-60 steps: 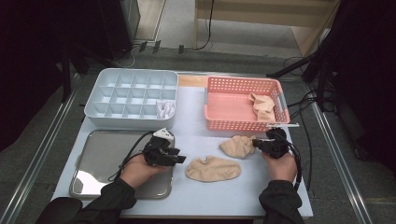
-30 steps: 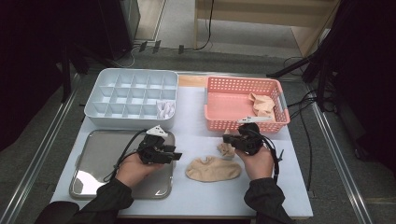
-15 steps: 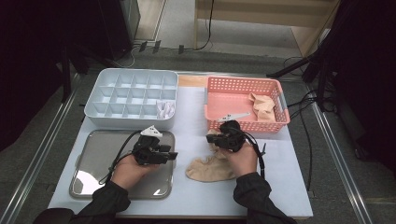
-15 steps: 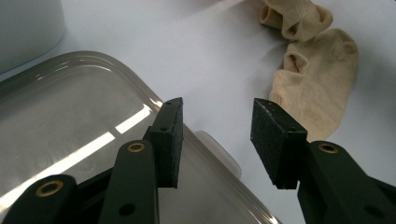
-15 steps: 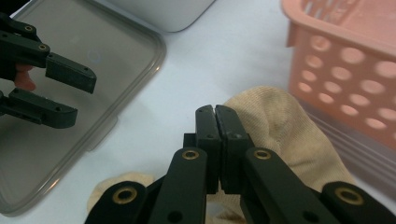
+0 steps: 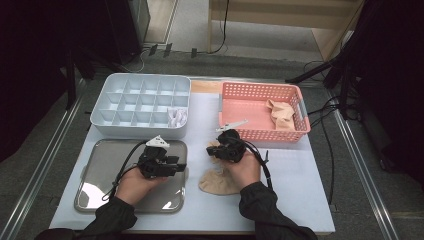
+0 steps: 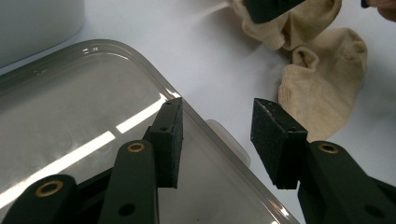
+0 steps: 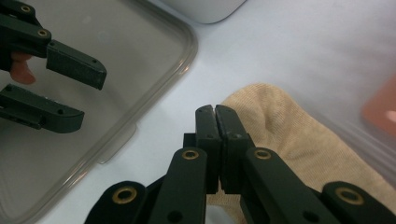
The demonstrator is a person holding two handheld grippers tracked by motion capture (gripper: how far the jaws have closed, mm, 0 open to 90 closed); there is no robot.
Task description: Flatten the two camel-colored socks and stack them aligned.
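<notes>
Right claw (image 8: 215, 109) clenched over tan sock (image 8: 285, 135), nothing visibly pinched.
Left claw (image 7: 215, 135) released (jaws apart) above steel tray (image 7: 70, 102) edge.

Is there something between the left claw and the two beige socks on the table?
Nothing visible. The open left claw sits over the corner of the metal tray; beyond its rim only bare white table leads to the socks.

Three beige socks (image 6: 219, 180); one pink basket (image 6: 260, 134); one compartment tray (image 6: 107, 125); one metal tray (image 6: 100, 165); two grippers (image 6: 179, 165).
</notes>
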